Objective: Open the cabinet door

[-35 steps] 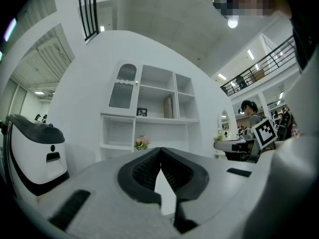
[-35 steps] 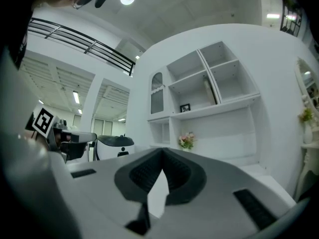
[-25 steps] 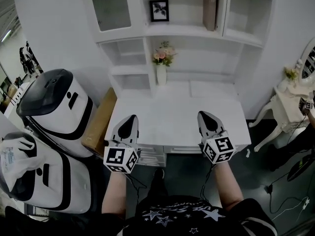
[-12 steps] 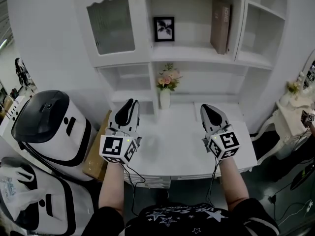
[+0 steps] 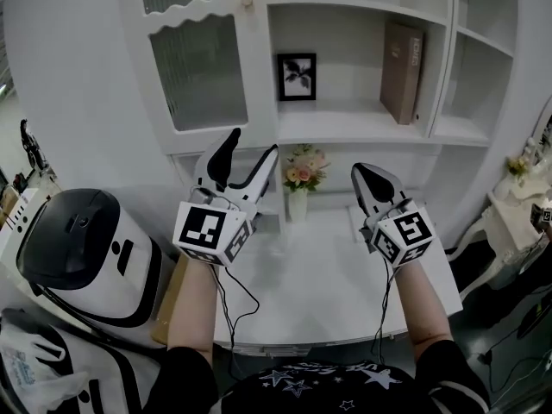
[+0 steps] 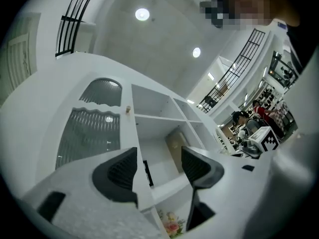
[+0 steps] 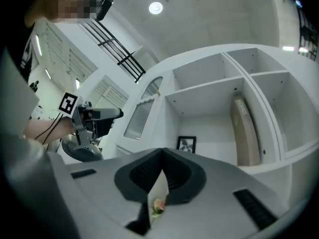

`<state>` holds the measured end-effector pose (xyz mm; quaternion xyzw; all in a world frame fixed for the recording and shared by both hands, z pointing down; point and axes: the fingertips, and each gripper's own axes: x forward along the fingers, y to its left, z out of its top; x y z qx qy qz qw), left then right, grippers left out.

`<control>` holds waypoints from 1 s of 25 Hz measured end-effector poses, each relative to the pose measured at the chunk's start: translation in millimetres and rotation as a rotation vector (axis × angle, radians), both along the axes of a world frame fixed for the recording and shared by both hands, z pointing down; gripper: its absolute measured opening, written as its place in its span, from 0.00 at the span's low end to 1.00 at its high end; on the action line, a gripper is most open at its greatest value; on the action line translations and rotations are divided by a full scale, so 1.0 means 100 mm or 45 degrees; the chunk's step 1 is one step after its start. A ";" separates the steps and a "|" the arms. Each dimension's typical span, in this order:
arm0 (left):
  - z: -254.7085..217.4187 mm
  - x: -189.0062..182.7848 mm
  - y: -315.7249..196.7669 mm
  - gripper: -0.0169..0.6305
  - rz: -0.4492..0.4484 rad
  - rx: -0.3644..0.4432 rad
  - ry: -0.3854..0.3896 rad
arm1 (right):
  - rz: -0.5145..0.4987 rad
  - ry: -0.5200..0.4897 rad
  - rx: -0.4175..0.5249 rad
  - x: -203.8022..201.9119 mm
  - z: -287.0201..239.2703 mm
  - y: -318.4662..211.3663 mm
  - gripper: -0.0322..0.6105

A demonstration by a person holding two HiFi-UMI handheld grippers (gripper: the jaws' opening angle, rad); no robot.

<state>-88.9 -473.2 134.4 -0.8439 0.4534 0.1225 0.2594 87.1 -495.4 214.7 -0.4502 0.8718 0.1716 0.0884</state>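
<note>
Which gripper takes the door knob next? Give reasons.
Probably left. The left gripper is below the closed cabinet door and its knob, jaws opening, empty; the right gripper is shut, farther off.

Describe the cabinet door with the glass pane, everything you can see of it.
The door is white, looks like painted wood, and frames a ribbed translucent pane under a scalloped rail, with more glass above. A small round knob sits high on its right edge. It stands upright and shut, flush with the cabinet, left of the open shelves. Nothing touches it.
</note>
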 end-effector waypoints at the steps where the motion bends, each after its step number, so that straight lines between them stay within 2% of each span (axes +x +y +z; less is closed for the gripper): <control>1: -0.10 0.00 -0.06 0.48 0.007 0.019 -0.017 | 0.008 0.004 0.023 -0.02 -0.07 -0.05 0.06; 3: -0.32 0.00 -0.18 0.51 -0.003 0.066 -0.048 | 0.018 0.007 0.058 -0.07 -0.20 -0.13 0.06; 9: -1.03 -0.03 -0.49 0.51 -0.055 0.220 -0.055 | 0.056 0.005 0.107 -0.15 -0.43 -0.36 0.06; 14: -1.44 -0.02 -0.67 0.41 -0.141 0.312 -0.066 | 0.075 -0.019 0.106 -0.13 -0.47 -0.50 0.06; 17: -1.66 -0.06 -0.75 0.26 -0.192 0.353 -0.035 | 0.083 -0.027 0.109 -0.11 -0.49 -0.55 0.06; 18: -1.71 -0.06 -0.78 0.25 -0.198 0.362 -0.028 | 0.087 -0.027 0.111 -0.11 -0.49 -0.57 0.06; 25: -1.98 -0.03 -0.92 0.32 -0.225 0.389 -0.026 | 0.099 -0.012 0.148 -0.09 -0.60 -0.63 0.06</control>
